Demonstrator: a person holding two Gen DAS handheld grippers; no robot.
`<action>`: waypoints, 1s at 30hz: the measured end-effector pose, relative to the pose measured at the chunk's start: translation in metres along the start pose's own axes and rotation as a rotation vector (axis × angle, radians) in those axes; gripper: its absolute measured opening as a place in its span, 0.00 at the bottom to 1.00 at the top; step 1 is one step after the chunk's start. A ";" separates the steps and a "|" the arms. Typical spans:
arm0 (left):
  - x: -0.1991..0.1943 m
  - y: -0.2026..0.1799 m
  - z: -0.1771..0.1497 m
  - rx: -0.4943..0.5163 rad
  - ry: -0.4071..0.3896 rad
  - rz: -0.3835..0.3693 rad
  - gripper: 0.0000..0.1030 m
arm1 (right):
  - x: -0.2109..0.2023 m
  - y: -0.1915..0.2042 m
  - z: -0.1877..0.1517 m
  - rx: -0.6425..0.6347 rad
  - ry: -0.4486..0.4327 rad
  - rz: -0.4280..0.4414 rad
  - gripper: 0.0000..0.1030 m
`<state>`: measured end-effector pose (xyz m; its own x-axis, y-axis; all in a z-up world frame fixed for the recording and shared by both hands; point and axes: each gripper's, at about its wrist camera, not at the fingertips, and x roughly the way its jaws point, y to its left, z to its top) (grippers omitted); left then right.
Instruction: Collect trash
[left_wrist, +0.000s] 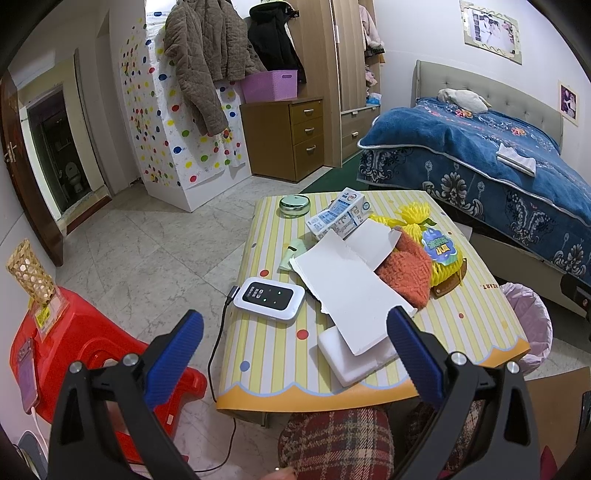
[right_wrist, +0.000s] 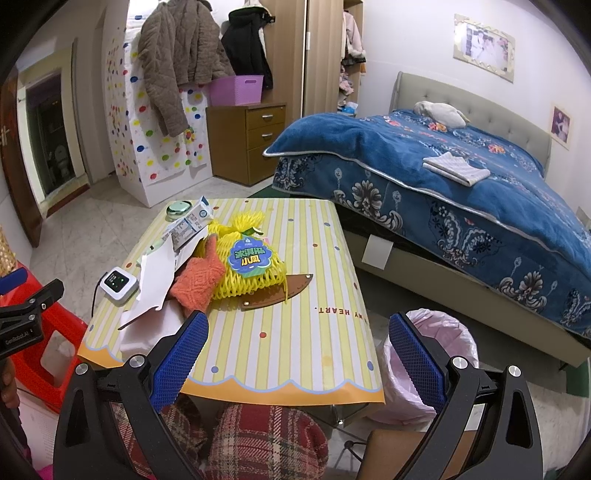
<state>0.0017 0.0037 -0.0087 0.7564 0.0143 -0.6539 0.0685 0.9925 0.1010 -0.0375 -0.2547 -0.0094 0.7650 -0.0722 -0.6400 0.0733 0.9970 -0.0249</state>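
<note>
A small table with a yellow striped cloth (left_wrist: 476, 325) (right_wrist: 295, 332) holds the trash: torn white cardboard (left_wrist: 351, 284) (right_wrist: 155, 280), a white foam block (left_wrist: 351, 362), a blue-and-white milk carton (left_wrist: 338, 218) (right_wrist: 192, 221), a yellow foam fruit net with a green label (left_wrist: 443, 254) (right_wrist: 247, 266) and an orange knitted piece (left_wrist: 406, 273) (right_wrist: 197, 284). My left gripper (left_wrist: 295, 332) is open above the near table edge, over the cardboard and foam. My right gripper (right_wrist: 297, 332) is open above the table's near right side. Both are empty. A bin with a pink liner (right_wrist: 432, 362) (left_wrist: 528, 317) stands right of the table.
A white pocket router with a cable (left_wrist: 269, 297) (right_wrist: 118, 284) and a green round tin (left_wrist: 294, 205) (right_wrist: 179, 208) lie on the table. A red plastic stool (left_wrist: 74, 354) stands left, a bed with a blue blanket (right_wrist: 461, 184) right. Plaid-clad knees (right_wrist: 258, 443) are below.
</note>
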 end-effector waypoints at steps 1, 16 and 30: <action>0.000 0.000 -0.001 0.000 -0.001 0.000 0.94 | 0.000 0.000 0.000 0.000 0.000 -0.001 0.94; -0.001 -0.001 0.000 0.001 0.002 0.001 0.94 | -0.001 -0.002 0.001 0.000 0.000 0.001 0.94; 0.024 -0.002 -0.011 0.004 0.087 -0.018 0.94 | 0.019 0.003 -0.001 -0.019 -0.019 0.009 0.94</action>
<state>0.0122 0.0035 -0.0328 0.6956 0.0069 -0.7184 0.0843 0.9923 0.0912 -0.0235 -0.2534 -0.0219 0.7773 -0.0633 -0.6259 0.0541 0.9980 -0.0338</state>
